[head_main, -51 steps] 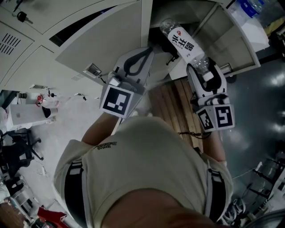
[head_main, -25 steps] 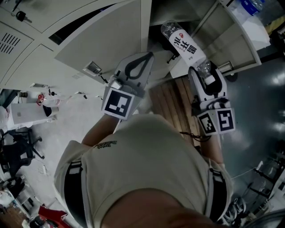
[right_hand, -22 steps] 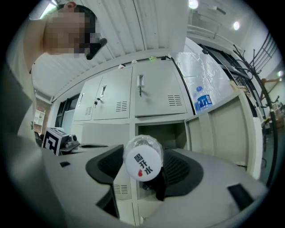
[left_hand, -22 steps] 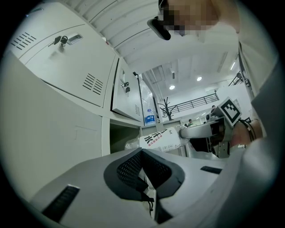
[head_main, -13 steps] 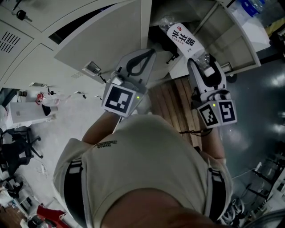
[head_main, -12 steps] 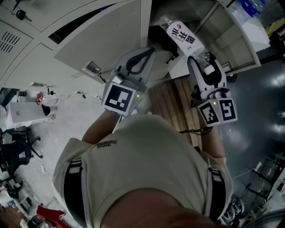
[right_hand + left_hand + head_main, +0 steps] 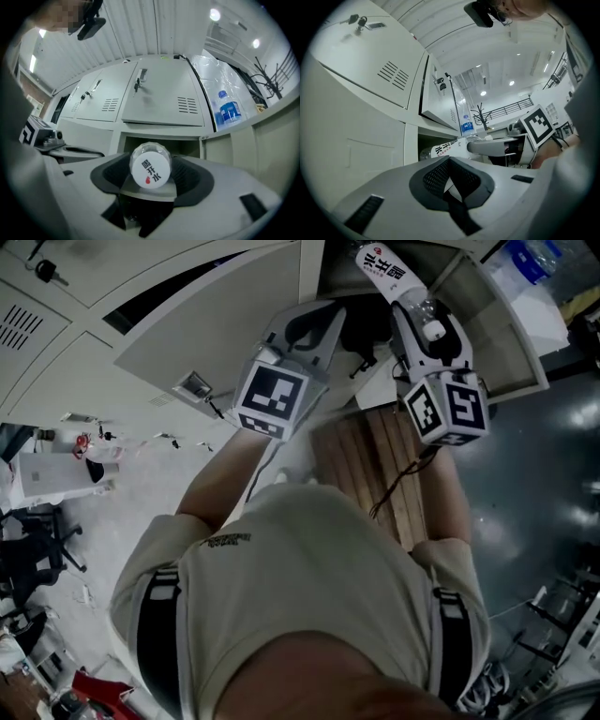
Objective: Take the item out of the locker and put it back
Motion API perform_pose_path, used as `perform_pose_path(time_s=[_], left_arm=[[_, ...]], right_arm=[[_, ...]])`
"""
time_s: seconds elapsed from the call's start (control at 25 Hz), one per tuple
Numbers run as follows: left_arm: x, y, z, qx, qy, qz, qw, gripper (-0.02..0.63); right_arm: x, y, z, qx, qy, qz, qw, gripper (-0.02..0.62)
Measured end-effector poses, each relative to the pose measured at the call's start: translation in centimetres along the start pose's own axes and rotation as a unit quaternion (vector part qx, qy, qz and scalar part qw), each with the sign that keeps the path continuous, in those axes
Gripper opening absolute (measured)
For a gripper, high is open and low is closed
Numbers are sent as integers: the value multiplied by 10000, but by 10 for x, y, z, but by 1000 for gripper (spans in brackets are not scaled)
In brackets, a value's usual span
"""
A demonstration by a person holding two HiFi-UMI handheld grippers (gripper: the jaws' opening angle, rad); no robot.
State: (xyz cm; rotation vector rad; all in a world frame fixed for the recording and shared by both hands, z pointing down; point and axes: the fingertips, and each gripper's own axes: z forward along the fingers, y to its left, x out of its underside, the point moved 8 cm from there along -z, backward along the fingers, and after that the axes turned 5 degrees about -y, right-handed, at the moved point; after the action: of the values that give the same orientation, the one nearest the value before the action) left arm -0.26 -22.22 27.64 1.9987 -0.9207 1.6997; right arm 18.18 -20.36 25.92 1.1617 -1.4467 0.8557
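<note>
Right gripper (image 7: 419,315) is clamped on the water bottle (image 7: 150,171) near its cap. The base points into the open locker compartment (image 7: 159,143) at top centre, evidently for re-insertion. Left gripper (image 7: 451,190), upper centre-left, is clenched and empty, merely accompanying.

The locker bank (image 7: 112,324) has one open compartment (image 7: 187,146), dark inside. Below that compartment a slatted wooden board (image 7: 366,460) covers part of the floor (image 7: 534,493). Far left of the compartment, an office chair (image 7: 37,559) and a white box (image 7: 52,479) stand on pale floor
</note>
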Motion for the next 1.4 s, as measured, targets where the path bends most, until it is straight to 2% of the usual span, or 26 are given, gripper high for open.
perform_pose_path(time_s=[0.4, 0.8, 1.04, 1.4], left_arm=[[25, 7, 44, -120, 55, -140, 9998, 12], [62, 0, 65, -62, 338, -282, 9990, 12], [73, 1, 68, -68, 446, -480, 9978, 12], [84, 2, 67, -30, 574, -524, 9970, 12]], right_arm=[[47, -12, 77, 200, 390, -142, 9989, 285], [108, -28, 113, 455, 886, -196, 9948, 285], [126, -30, 120, 414, 1129, -92, 9927, 284], [133, -31, 124, 378, 1316, -56, 9906, 288]])
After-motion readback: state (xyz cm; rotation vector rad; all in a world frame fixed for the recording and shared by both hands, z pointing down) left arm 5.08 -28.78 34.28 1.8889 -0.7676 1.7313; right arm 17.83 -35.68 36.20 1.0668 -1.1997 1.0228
